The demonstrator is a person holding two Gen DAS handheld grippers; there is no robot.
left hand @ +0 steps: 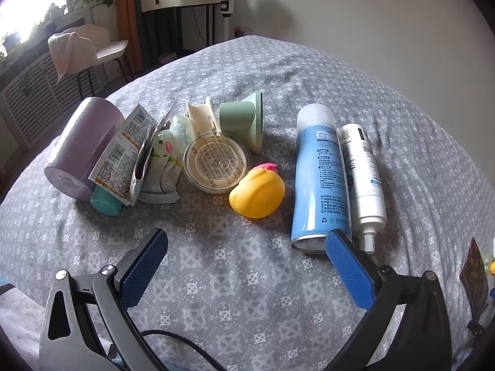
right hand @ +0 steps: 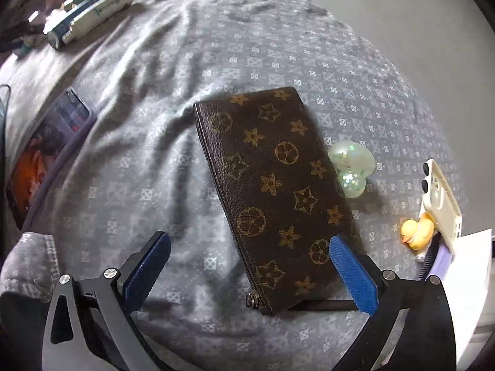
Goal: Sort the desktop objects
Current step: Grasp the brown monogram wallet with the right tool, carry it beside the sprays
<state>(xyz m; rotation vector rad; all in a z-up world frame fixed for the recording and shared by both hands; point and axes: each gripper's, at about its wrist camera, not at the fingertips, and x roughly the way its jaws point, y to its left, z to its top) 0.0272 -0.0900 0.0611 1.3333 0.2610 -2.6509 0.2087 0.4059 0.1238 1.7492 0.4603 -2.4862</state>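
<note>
In the left wrist view my left gripper (left hand: 247, 241) is open above the grey patterned bedspread (left hand: 235, 278), with nothing between its fingers. Beyond it lies a yellow duck toy (left hand: 258, 193). A blue spray can (left hand: 318, 179) and a white spray bottle (left hand: 362, 179) lie side by side by the right fingertip. In the right wrist view my right gripper (right hand: 249, 241) is open over a brown monogram wallet (right hand: 278, 191) that lies flat. The wallet's near end sits between the fingers, close to the right one. The wallet (left hand: 473, 278) also shows at the left view's right edge.
A pile sits at the left: purple roll (left hand: 80, 148), printed packet (left hand: 123, 154), round lidded container (left hand: 216, 162), green cup (left hand: 244, 123). Right of the wallet are a translucent mushroom toy (right hand: 352, 164), a small yellow duck (right hand: 416, 228) and a cream phone (right hand: 441, 204). Another phone (right hand: 52, 154) lies at the left.
</note>
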